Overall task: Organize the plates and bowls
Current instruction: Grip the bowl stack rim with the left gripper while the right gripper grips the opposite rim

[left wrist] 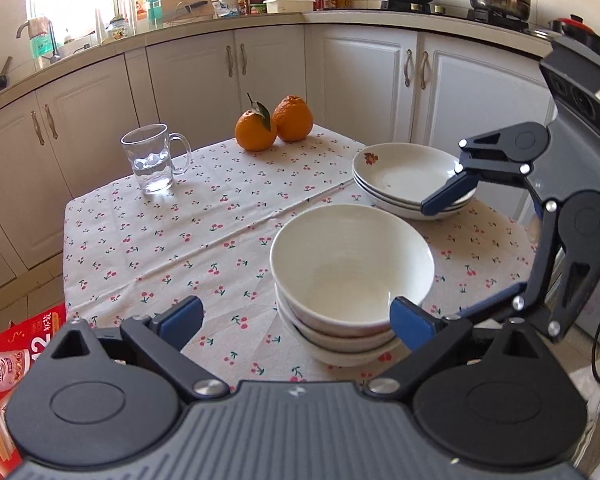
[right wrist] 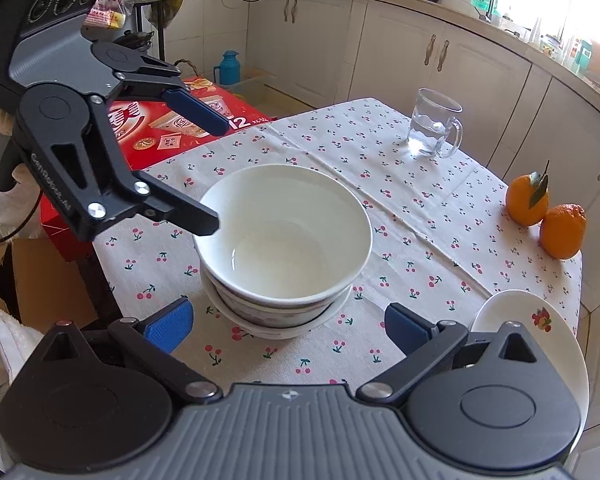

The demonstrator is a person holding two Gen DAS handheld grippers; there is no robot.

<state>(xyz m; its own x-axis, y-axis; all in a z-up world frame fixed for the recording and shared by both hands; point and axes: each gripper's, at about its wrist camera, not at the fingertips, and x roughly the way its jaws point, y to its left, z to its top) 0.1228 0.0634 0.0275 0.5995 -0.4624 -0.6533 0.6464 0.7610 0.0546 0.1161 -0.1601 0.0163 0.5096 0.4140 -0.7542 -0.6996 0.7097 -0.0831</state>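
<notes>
Three glossy white ceramic bowls [left wrist: 352,276] are nested in one stack near the middle of a cherry-printed cloth-covered table [left wrist: 148,256], and three shallow white plates [left wrist: 408,176], the top one marked with a small flower, are piled just behind. Two dimpled oranges [left wrist: 274,122] and one clear glass mug [left wrist: 152,158] are set further back. Both the left gripper [left wrist: 296,318] and the right gripper [right wrist: 288,324] are spread wide, nothing being gripped.

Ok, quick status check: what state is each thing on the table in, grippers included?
Bowl stack: nested, upright, empty, not gripped.
Plate stack: stacked, empty.
Glass mug: upright, holding some water.
Oranges: whole, touching.
Left gripper: open, holding nothing.
Right gripper: open, holding nothing.
</notes>
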